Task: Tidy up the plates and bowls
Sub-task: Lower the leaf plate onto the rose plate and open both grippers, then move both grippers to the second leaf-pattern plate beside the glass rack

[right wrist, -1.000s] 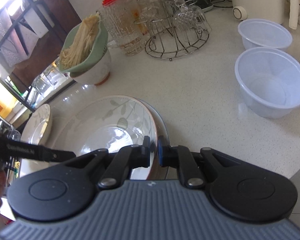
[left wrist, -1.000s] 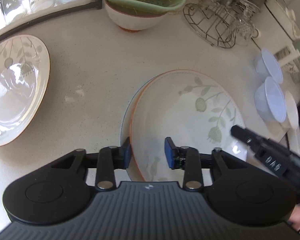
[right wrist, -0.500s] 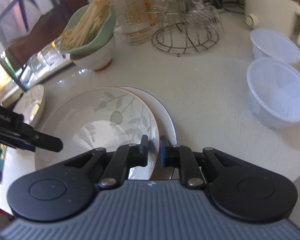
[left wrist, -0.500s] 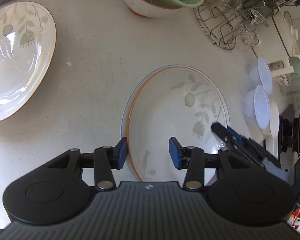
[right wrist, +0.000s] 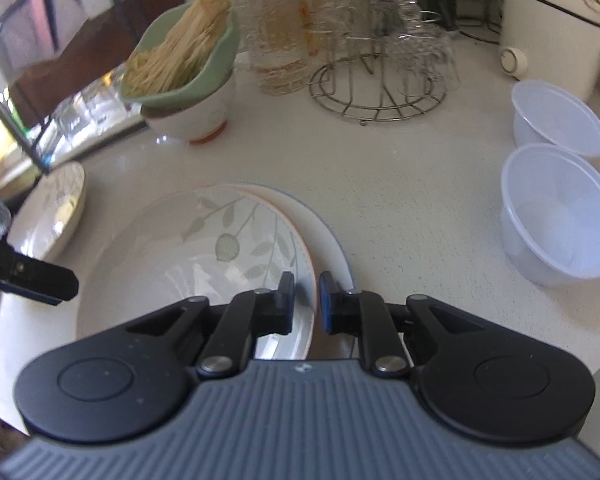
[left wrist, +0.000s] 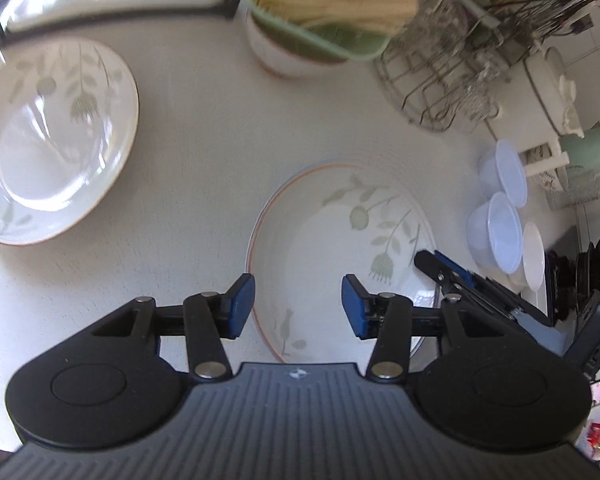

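Left gripper angled steeply down over leaf plate, jaws just opening, half-wide, empty. Right gripper jaws narrow, clamping plate rim. Bare counter between plates.

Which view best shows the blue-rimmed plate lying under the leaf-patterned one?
The right wrist view: the blue-rimmed plate sticks out as a wide crescent beside the leaf-patterned plate stacked on it. The left wrist view shows only a thin sliver of its rim.
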`<move>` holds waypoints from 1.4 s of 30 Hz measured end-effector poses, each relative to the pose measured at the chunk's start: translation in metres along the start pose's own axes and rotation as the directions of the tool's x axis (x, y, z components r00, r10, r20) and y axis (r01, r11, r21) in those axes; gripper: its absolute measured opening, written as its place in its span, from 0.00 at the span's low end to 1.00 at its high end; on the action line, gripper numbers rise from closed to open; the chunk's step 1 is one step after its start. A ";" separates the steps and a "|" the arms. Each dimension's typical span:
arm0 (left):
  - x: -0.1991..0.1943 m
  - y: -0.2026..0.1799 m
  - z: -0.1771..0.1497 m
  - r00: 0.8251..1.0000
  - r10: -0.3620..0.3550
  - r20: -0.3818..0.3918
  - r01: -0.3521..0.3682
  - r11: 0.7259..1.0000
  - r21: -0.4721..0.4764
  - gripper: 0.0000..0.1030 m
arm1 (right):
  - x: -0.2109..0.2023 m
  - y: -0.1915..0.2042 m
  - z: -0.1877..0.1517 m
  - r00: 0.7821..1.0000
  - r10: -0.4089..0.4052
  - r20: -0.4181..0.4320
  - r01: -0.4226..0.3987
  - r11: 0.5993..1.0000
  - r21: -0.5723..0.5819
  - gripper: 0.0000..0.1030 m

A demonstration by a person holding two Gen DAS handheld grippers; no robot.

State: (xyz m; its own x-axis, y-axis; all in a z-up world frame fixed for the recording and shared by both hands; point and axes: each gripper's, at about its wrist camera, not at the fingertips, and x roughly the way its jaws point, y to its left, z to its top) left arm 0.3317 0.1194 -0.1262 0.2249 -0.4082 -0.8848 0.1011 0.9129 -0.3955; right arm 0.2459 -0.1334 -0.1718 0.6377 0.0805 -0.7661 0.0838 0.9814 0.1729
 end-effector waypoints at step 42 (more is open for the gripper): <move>-0.119 -0.143 -0.188 0.842 0.127 0.525 -0.172 0.984 0.037 0.53 | -0.210 -0.055 -0.034 0.935 0.255 0.247 -0.226 0.964 -0.140 0.17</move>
State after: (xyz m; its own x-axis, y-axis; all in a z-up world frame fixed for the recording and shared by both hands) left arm 0.1083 0.0377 -0.0113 0.7109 -0.2274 -0.6655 0.0967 0.9689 -0.2277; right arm 0.0810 -0.1980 -0.0411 0.8067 0.2829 -0.5189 -0.1709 0.9521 0.2535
